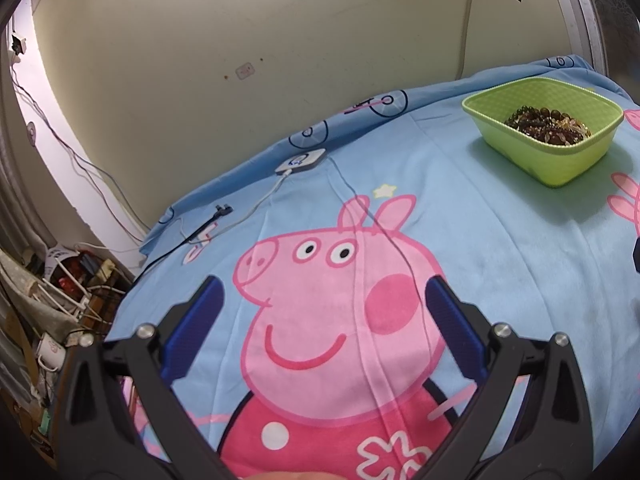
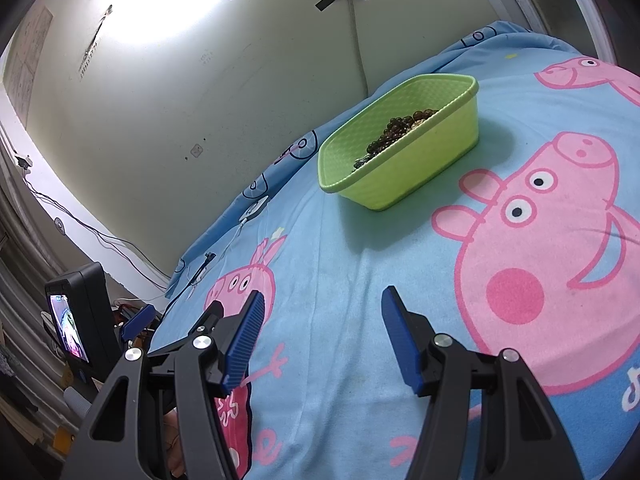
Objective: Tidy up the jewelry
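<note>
A lime-green plastic tub (image 1: 560, 160) (image 2: 404, 184) rests on a blue cartoon-pig bedsheet (image 1: 500, 248) (image 2: 360, 280). Inside it lies a heap of dark brown and amber bead jewelry (image 1: 548, 125) (image 2: 396, 128). My left gripper (image 1: 324, 290) hovers open over the printed pig face, well short and left of the tub, with nothing between its blue pads. My right gripper (image 2: 322, 300) is open too, empty, below the tub's near wall. The left gripper's body and screen (image 2: 78, 316) show at the right wrist view's left edge.
A small white square device (image 1: 301, 161) with a white cable lies near the sheet's far edge, and a black cable (image 1: 208, 224) trails off the left side. A cream wall stands behind. Cluttered shelves and a mug (image 1: 50, 354) sit past the bed's left edge.
</note>
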